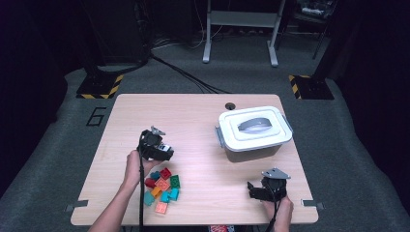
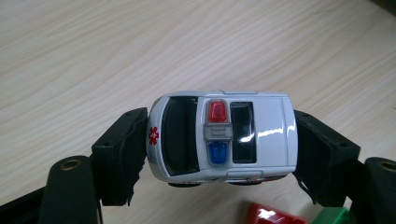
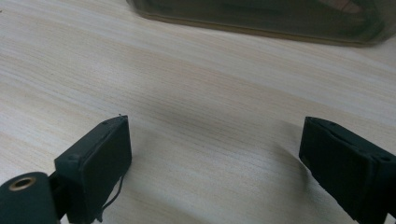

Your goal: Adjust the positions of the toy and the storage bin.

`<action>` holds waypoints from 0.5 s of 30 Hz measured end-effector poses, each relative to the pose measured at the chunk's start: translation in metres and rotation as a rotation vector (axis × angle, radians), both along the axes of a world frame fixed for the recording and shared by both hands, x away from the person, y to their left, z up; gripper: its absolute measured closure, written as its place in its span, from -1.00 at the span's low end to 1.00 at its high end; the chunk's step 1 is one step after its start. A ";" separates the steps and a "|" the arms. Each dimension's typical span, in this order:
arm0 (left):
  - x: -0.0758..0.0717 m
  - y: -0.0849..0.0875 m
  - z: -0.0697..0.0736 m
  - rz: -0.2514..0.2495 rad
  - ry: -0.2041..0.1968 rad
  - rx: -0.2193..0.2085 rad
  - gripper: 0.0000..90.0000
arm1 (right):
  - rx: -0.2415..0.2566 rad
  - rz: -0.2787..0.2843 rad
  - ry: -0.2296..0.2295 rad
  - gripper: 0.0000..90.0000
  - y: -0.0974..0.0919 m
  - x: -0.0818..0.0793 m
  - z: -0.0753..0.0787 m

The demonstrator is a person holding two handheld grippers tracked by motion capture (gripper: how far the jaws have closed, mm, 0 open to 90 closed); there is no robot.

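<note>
The left gripper [image 2: 219,154] clamps the toy ambulance [image 2: 223,135] nose-to-tail above the bricks [image 1: 162,187]; its glossy ends could slip. The right gripper [image 3: 215,163] gapes empty.

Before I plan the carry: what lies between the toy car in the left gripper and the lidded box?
Bare tabletop in the high view, between toy car and lidded box.
</note>
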State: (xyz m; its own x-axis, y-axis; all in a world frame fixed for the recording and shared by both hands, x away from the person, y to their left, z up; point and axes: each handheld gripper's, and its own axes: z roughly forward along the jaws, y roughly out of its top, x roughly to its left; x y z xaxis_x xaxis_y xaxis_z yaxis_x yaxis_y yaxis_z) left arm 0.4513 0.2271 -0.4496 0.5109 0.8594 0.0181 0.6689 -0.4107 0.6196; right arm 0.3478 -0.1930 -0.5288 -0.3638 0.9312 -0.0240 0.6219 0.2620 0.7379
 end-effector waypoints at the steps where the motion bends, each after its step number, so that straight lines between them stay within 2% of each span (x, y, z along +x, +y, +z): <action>1: 0.001 0.006 0.000 0.012 -0.001 0.002 -0.43 | 0.000 0.000 0.000 -0.81 0.000 0.000 0.000; 7: 0.005 0.039 -0.001 0.063 0.021 0.029 -0.43 | 0.000 0.001 0.002 -0.81 0.000 0.000 0.000; 11: 0.008 0.060 -0.006 0.115 0.031 0.027 -0.43 | 0.005 -0.008 -0.001 -0.81 0.001 0.000 0.000; 15: 0.011 0.078 -0.012 0.158 0.061 0.039 -0.43 | 0.000 0.003 0.002 -0.81 0.000 0.000 0.000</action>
